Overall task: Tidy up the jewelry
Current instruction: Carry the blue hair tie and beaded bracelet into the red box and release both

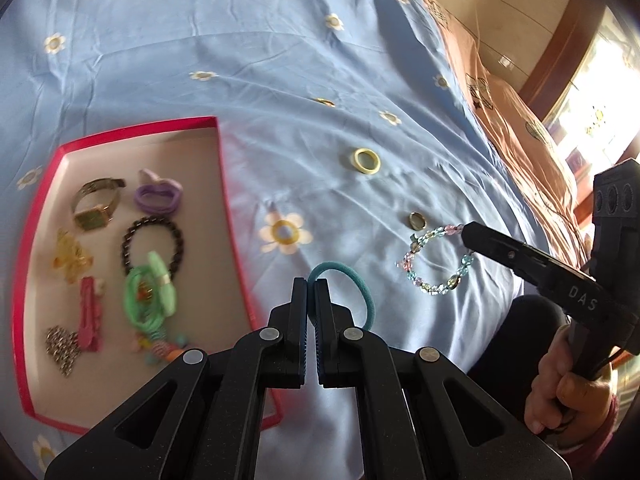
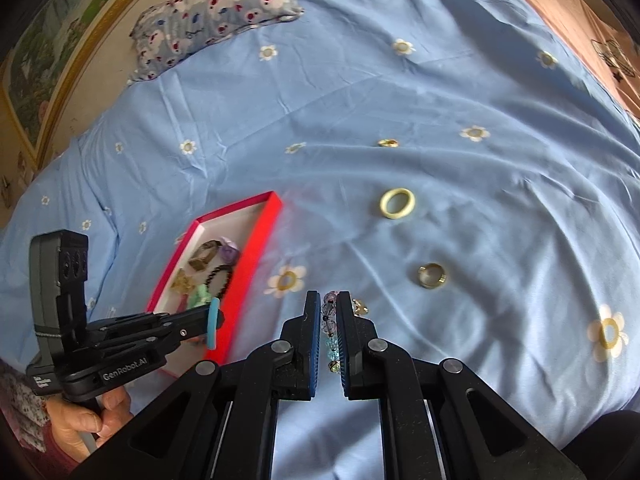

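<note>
My left gripper (image 1: 311,285) is shut on a teal hair tie (image 1: 362,292), whose loop hangs out to the right of the fingers, just right of the red tray (image 1: 231,216). The tray holds a gold watch (image 1: 94,204), a purple hair tie (image 1: 158,196), a black bead bracelet (image 1: 154,246) and several clips and ties. My right gripper (image 2: 330,297) is shut on a pastel bead bracelet (image 2: 330,332), lifted above the blue sheet. In the right wrist view the left gripper (image 2: 218,318) with the teal tie (image 2: 213,322) hovers beside the tray (image 2: 256,256).
Loose on the flowered blue sheet lie a pale yellow ring (image 2: 397,204), a gold ring (image 2: 432,275) and a smaller gold ring (image 2: 388,143) farther back. A patterned pillow (image 2: 216,12) lies at the far left. A hand (image 2: 92,420) grips the left tool.
</note>
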